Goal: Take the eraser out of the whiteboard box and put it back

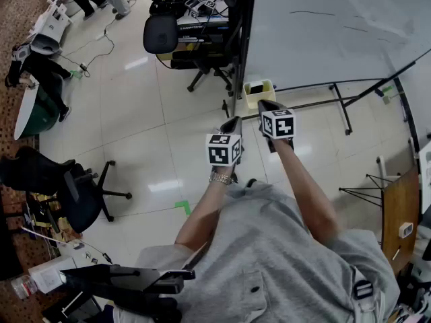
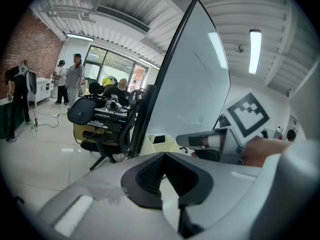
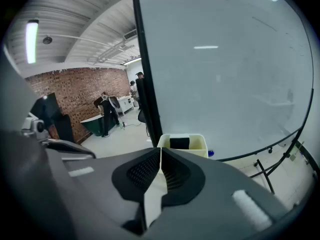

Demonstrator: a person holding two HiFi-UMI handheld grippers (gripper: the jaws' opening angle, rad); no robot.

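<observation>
A pale yellow whiteboard box (image 1: 259, 91) hangs at the lower left corner of the whiteboard (image 1: 337, 25). A black eraser (image 1: 256, 88) stands inside it, also seen as a dark block in the box (image 3: 183, 145) in the right gripper view, eraser (image 3: 179, 143). My right gripper (image 1: 264, 103) hovers just in front of the box, jaws shut and empty. My left gripper (image 1: 235, 120) is held a little lower and to the left, jaws also shut on nothing. In the left gripper view the box (image 2: 161, 143) shows beyond the tips, with the right gripper (image 2: 182, 140) at its right.
The whiteboard's stand legs (image 1: 342, 106) spread over the floor to the right. Black office chairs (image 1: 161, 33) and a cluttered desk stand behind the board. Another chair (image 1: 71, 190) is at the left. People (image 2: 75, 79) stand far off by a green tub (image 1: 37, 110).
</observation>
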